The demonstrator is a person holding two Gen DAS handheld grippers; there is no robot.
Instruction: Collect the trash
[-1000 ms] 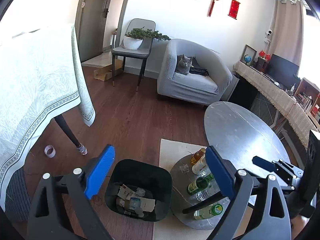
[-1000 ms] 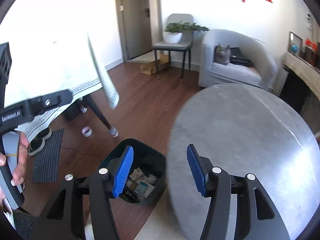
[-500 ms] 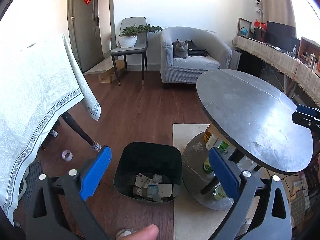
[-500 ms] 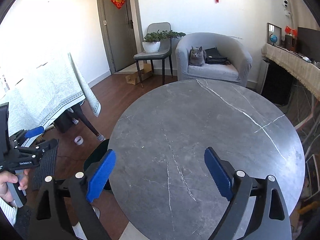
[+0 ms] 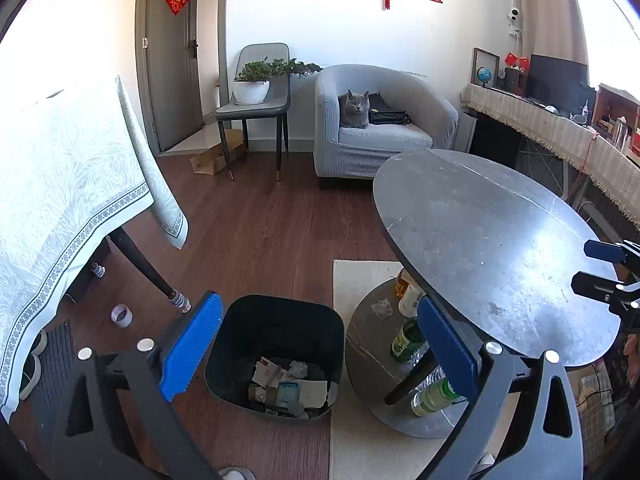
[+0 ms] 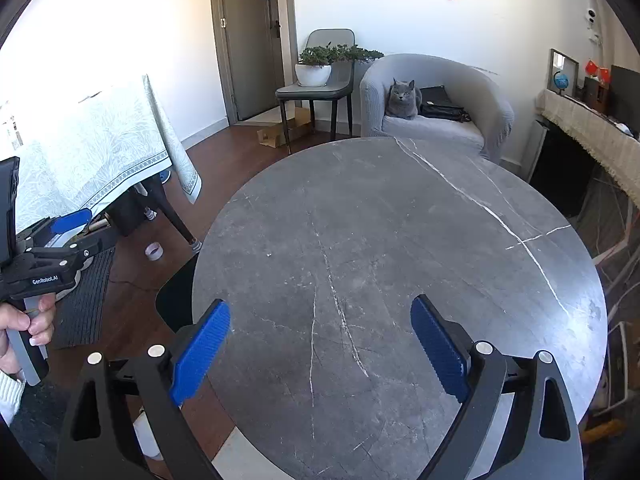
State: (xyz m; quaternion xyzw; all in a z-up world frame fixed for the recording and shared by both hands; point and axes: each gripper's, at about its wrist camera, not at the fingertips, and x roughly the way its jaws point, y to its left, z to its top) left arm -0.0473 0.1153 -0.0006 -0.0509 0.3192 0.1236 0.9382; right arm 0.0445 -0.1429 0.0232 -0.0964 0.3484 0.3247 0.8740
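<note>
A black trash bin (image 5: pixel 276 322) stands on the wood floor with crumpled paper and wrappers (image 5: pixel 290 386) in its bottom. My left gripper (image 5: pixel 320 340) is open and empty, held above the bin. My right gripper (image 6: pixel 320 350) is open and empty over the bare round grey marble table (image 6: pixel 400 240); only the bin's edge (image 6: pixel 176 300) shows beside the table. A small crumpled scrap (image 5: pixel 381 307) lies on the table's lower shelf (image 5: pixel 364 344) among several bottles (image 5: pixel 406 338). A tape roll (image 5: pixel 121 315) lies on the floor at the left.
A table with a pale cloth (image 5: pixel 60 200) stands at the left, its dark leg (image 5: pixel 144 266) near the bin. A cream rug (image 5: pixel 360 440) lies under the round table. A grey cat (image 5: pixel 354 109) sits in an armchair at the back. A chair holds a potted plant (image 5: pixel 252 80).
Both grippers have risen and pulled back. The right view now looks over the whole tabletop instead of its edge and the bin. The left view has stayed over the bin.
</note>
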